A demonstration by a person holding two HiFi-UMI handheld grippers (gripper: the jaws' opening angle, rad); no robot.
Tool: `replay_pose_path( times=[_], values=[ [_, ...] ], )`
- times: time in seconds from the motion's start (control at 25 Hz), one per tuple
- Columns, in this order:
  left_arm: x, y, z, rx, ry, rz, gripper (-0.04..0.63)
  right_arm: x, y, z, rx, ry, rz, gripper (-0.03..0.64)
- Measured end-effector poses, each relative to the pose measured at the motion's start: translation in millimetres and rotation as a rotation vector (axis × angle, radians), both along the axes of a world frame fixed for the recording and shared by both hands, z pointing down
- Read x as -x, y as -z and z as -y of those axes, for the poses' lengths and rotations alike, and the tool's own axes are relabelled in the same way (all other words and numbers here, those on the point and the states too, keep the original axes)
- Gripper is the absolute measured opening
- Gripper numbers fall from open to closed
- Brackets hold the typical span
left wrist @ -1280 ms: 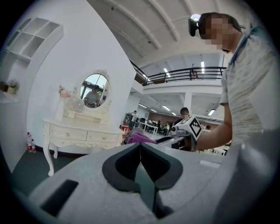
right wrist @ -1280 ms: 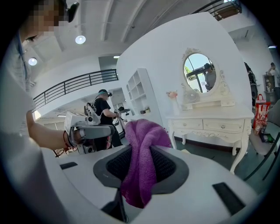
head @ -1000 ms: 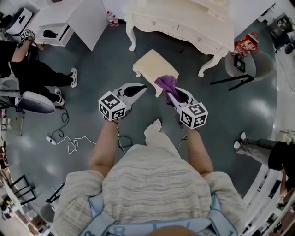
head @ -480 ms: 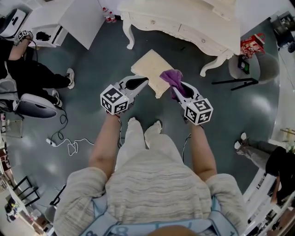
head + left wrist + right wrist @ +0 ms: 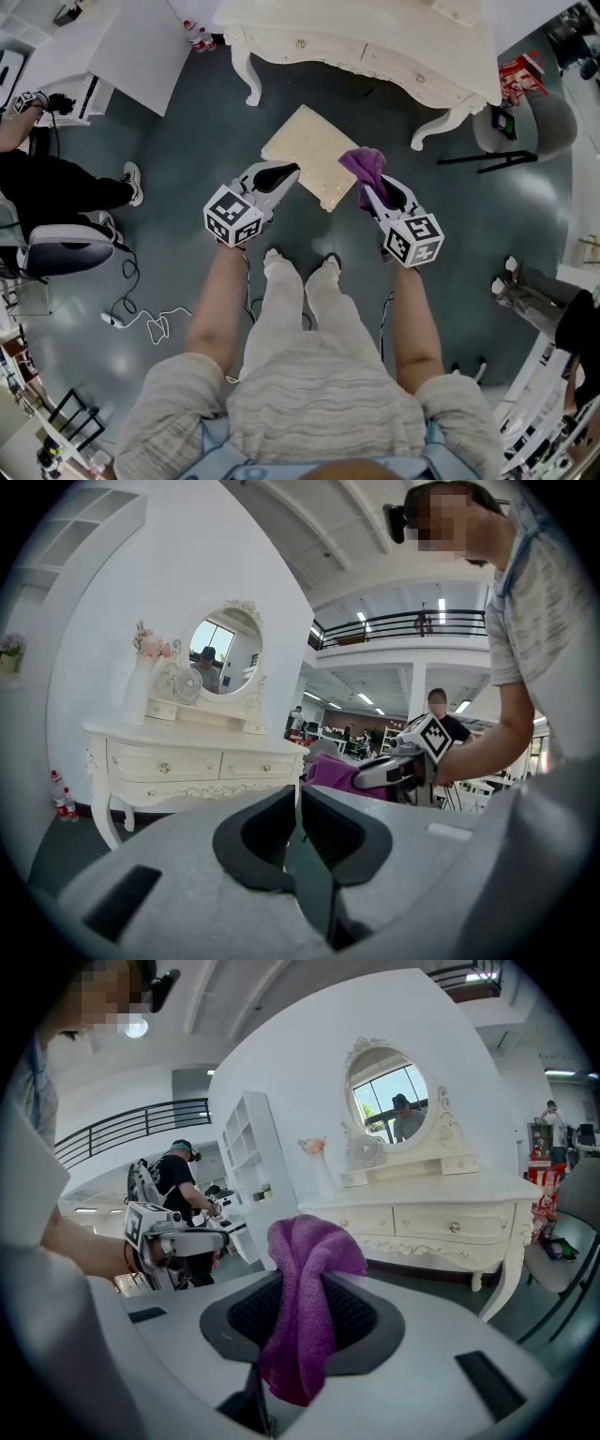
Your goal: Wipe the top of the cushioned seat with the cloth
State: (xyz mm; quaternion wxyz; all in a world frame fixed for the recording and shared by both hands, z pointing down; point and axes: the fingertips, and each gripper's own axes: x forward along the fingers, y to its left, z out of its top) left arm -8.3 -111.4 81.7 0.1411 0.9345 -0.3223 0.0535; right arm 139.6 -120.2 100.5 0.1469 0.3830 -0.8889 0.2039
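The cream cushioned seat [image 5: 311, 152] stands on the grey floor just ahead of my feet. My left gripper [image 5: 291, 172] is shut and empty, its tips over the seat's near left edge; its own view shows the jaws closed [image 5: 299, 794]. My right gripper [image 5: 368, 191] is shut on the purple cloth [image 5: 364, 166], which bunches up past the tips by the seat's near right corner. In the right gripper view the cloth [image 5: 305, 1307] hangs down between the pads. The left gripper view shows the right gripper [image 5: 389, 772] and the cloth [image 5: 328, 770] off to the right.
A white dressing table [image 5: 375, 47] with curved legs stands right behind the seat. A white cabinet [image 5: 103, 42] is at the back left, and a seated person [image 5: 56, 187] at the left. A cable [image 5: 150, 323] lies on the floor. A grey chair [image 5: 539, 122] stands at the right.
The person has stepped closer to the seat, which now shows larger. Both grippers have come forward and down to its near edge. The cloth stays in the right gripper.
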Motion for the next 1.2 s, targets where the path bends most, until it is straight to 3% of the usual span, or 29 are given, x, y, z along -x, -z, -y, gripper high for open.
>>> replay_pose_path(
  times=[0.4, 0.6, 0.88, 1.04, 1.2],
  values=[
    [15, -99, 50, -0.023, -0.037, 0.068, 0.015, -11, -98, 44, 0.001, -0.101, -0.022, 0.114],
    [21, -153, 75, -0.042, -0.022, 0.065, 0.040, -20, -158, 67, -0.002, -0.125, -0.049, 0.114],
    [18, -239, 101, -0.075, -0.079, 0.118, 0.288, -38, -240, 96, 0.010, -0.196, -0.093, 0.114],
    [13, -288, 109, -0.047, -0.151, 0.165, 0.475, -45, -277, 111, 0.013, -0.202, -0.117, 0.114],
    [20, -326, 121, -0.061, -0.171, 0.205, 0.562, -47, -303, 126, -0.009, -0.209, -0.184, 0.114]
  ],
)
